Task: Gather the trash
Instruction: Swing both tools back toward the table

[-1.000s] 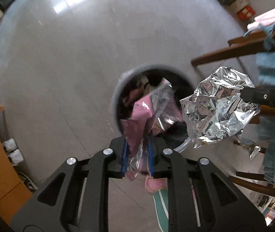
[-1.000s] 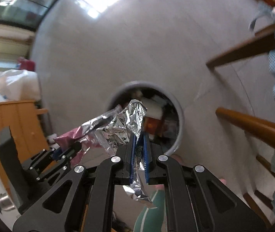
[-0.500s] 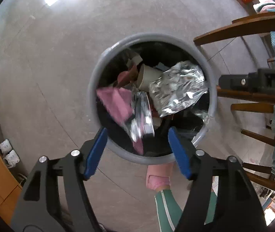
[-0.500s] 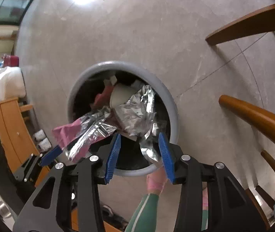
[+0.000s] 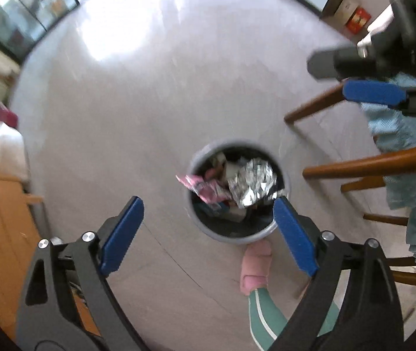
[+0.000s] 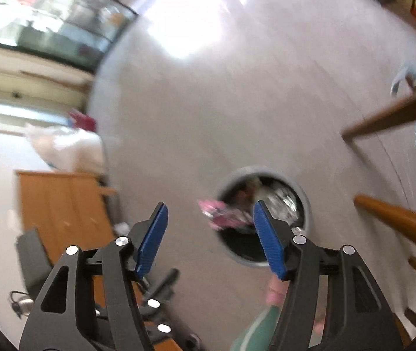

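**Both grippers empty above the bin**

A glossy grey floor [image 5: 155, 111] carries a round grey bin [image 5: 238, 235] beside wooden chair legs [image 5: 366, 165]. Crumpled foil [image 5: 252, 181] lies inside; a pink wrapper [image 5: 200, 185] hangs over its rim. The left gripper [image 5: 208, 232] and right gripper [image 6: 209, 238] are opening, nothing between them. Only the right view shows the glass doors [image 6: 61, 32] clearly.

Bare floor [image 5: 155, 111]; chair rungs [image 5: 369, 165] beside bin [image 5: 237, 237]
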`<control>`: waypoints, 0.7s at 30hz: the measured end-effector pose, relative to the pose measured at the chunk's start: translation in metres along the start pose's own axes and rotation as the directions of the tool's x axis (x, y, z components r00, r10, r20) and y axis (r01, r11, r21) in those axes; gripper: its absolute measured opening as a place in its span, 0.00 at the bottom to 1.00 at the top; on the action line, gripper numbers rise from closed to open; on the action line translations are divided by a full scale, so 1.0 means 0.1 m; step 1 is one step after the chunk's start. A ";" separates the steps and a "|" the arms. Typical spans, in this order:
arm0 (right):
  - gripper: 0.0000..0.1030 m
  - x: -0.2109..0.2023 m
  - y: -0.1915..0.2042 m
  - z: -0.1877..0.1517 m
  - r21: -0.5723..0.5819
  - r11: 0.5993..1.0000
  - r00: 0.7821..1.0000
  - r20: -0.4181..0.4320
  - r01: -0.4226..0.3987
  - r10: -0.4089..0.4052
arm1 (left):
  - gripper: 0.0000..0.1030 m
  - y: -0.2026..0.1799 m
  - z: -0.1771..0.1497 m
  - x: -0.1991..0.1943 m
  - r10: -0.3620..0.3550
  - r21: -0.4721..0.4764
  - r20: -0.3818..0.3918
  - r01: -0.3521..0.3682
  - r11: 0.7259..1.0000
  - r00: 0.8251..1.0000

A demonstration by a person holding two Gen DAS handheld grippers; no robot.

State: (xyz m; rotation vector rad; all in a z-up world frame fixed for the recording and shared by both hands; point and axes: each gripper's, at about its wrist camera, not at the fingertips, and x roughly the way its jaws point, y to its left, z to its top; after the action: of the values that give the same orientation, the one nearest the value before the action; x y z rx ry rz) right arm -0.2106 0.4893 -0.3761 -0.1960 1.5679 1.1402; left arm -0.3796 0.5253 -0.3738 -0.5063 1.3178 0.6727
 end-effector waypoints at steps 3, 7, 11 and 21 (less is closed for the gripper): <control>0.66 -0.65 0.23 0.10 0.002 0.999 0.994 0.100 -0.052 0.052 | 0.93 -0.11 0.17 -0.63 0.045 0.026 0.100 -0.048 0.998 0.994; 0.71 -1.47 0.39 0.16 -0.020 0.997 0.974 0.211 -0.076 0.078 | 0.93 -0.35 0.36 -1.38 0.090 0.096 0.216 -0.113 0.989 0.972; 0.73 -2.36 0.32 0.00 -0.012 0.997 0.938 0.340 -0.071 0.071 | 0.93 -0.61 0.44 -1.89 0.030 0.141 0.289 -0.074 0.987 0.957; 0.73 -4.10 -0.70 -0.98 0.225 0.974 0.806 0.576 0.007 -0.139 | 0.93 -2.06 0.36 -2.70 -0.218 0.451 0.342 0.044 0.891 0.914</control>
State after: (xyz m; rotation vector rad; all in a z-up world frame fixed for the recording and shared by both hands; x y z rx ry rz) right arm -0.0849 0.2032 -0.0849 0.2285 1.0936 0.8487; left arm -0.2395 0.3604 -0.1096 -0.0853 1.0037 0.3193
